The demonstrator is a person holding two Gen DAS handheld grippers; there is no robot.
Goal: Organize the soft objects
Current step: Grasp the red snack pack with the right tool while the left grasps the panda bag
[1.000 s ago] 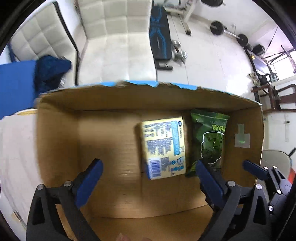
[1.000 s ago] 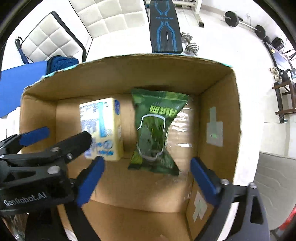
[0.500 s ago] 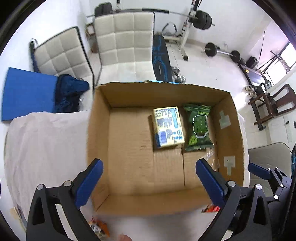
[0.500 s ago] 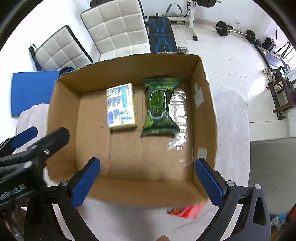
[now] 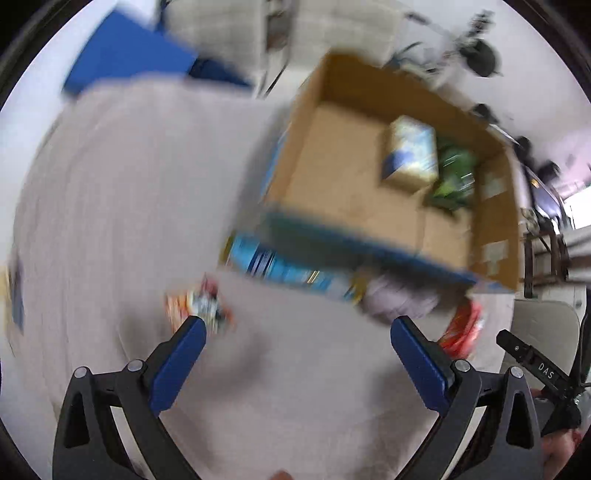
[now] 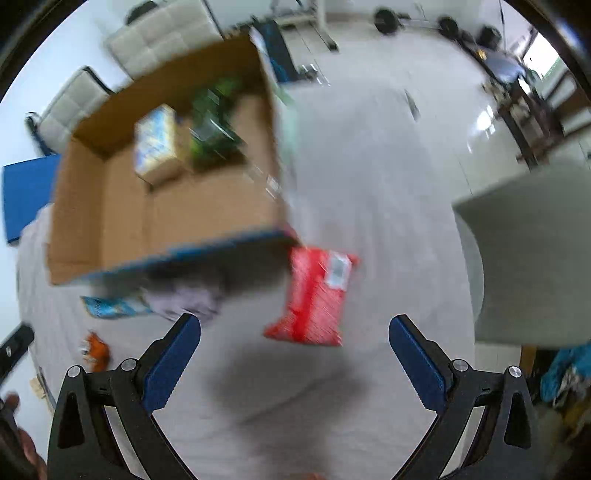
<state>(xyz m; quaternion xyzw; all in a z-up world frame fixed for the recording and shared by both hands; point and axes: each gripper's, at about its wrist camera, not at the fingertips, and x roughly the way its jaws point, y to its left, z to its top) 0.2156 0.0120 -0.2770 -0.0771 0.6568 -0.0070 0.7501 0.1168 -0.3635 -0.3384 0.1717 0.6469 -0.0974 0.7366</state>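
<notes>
white quilted chairs (image 6: 155,40) standing behind the table, two side by side. blue mat (image 5: 122,62) leaning beyond the table's far edge. weight bench (image 6: 275,51) with blue-lined padding sitting on the pale floor. barbell (image 6: 413,20) lying farther back, plates showing dark. dark wooden chair (image 6: 524,110) standing at the right by a bright window. grey seat (image 6: 532,251) sitting just beside the table, right side.
</notes>
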